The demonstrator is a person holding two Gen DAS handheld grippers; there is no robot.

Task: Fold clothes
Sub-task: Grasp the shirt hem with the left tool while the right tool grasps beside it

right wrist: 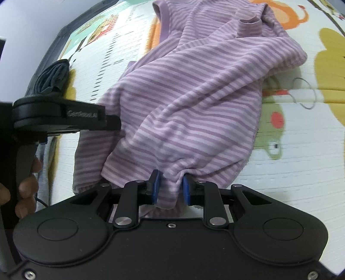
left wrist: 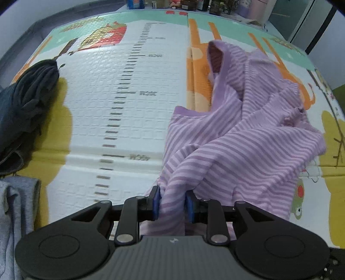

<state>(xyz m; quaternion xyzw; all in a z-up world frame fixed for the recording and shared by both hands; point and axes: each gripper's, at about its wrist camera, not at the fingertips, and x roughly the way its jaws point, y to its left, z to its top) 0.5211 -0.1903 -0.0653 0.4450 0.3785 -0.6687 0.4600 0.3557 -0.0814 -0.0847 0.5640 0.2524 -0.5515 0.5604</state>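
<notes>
A purple striped top [left wrist: 237, 133] lies bunched on the colourful play mat [left wrist: 120, 90], its plain purple neckline turned up at the far end. My left gripper [left wrist: 172, 203] is shut on a bunched edge of it, fabric pinched between the blue pads. In the right wrist view the same purple striped top [right wrist: 194, 97] spreads away from my right gripper [right wrist: 171, 187], which is shut on another fold of its near edge. The left gripper's black body [right wrist: 64, 116] shows from the side at the left, with a hand [right wrist: 25, 185] on its handle.
A dark grey garment [left wrist: 28, 101] is heaped at the mat's left edge, also visible as a dark bundle [right wrist: 54, 79]. A light grey-blue garment [left wrist: 17, 215] lies at the near left. Bottles and boxes [left wrist: 194, 5] line the far edge.
</notes>
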